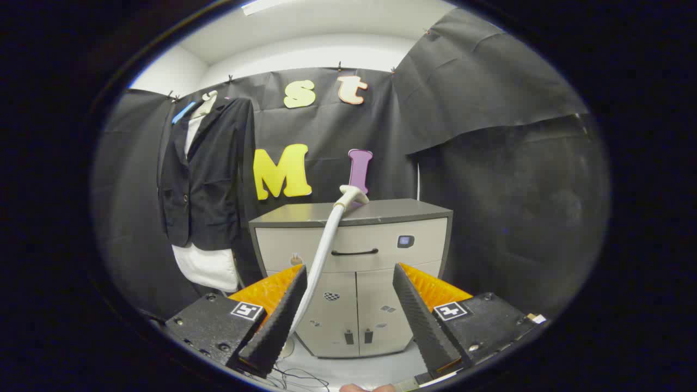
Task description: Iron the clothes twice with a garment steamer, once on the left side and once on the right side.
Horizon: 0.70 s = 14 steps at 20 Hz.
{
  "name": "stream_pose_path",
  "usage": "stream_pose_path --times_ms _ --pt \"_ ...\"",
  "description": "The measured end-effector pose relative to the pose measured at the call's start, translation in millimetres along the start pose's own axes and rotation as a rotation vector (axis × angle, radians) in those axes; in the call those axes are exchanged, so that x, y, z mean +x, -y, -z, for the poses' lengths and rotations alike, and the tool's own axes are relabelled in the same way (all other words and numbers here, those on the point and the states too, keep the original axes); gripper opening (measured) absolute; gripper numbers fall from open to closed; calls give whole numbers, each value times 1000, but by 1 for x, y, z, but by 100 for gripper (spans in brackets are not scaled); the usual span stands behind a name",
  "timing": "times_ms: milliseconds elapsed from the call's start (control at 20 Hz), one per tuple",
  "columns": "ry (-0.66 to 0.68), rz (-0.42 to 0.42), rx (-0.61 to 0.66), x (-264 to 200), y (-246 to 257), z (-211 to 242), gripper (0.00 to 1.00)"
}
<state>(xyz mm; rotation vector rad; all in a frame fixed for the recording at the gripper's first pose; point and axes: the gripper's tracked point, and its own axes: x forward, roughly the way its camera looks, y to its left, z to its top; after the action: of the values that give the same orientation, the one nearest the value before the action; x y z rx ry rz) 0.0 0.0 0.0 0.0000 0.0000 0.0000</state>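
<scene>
Two fingers of the gripper [348,283] stand wide apart at the bottom of the gripper view, released and grasping nothing. A pale hose [322,256] rises just inside the left finger, close beside it, though whether it touches is hard to tell. It curves up to the steamer head [351,194], which rests on the top of a grey cabinet [381,247], near the middle of its back edge. The cabinet sits straight ahead, beyond the fingers, with one drawer and two doors below.

To the left of the cabinet, past its left edge and higher up, a dark jacket [204,179] hangs over a white shirt [209,267] on a hanger against the black wall. Loose cables [297,377] lie on the pale floor under the fingers.

The step in hand looks like fetching the steamer, since nothing is held yet. To do it well, keep the fingers open, bring them up and forward to the head on the cabinet top, and centre the handle between both fingers before closing. Approaching from the right of the hose should avoid snagging it. Leave slack in the hose for the reach to the jacket.
</scene>
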Motion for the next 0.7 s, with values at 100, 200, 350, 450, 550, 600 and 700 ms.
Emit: stream_pose_path --times_ms 100,200,350,450,550,600,700 --pt "-1 -3 -6 -1 -2 0 99" --pt "-2 -4 -10 0 -3 0 99" --pt "-11 -6 3 2 -4 1 99" --pt "-18 -1 3 2 -5 1 99" --pt "-19 2 -1 4 -5 -1 99" --pt "-21 1 -3 4 -6 -1 99" --pt "-27 5 -1 8 -8 -3 99"
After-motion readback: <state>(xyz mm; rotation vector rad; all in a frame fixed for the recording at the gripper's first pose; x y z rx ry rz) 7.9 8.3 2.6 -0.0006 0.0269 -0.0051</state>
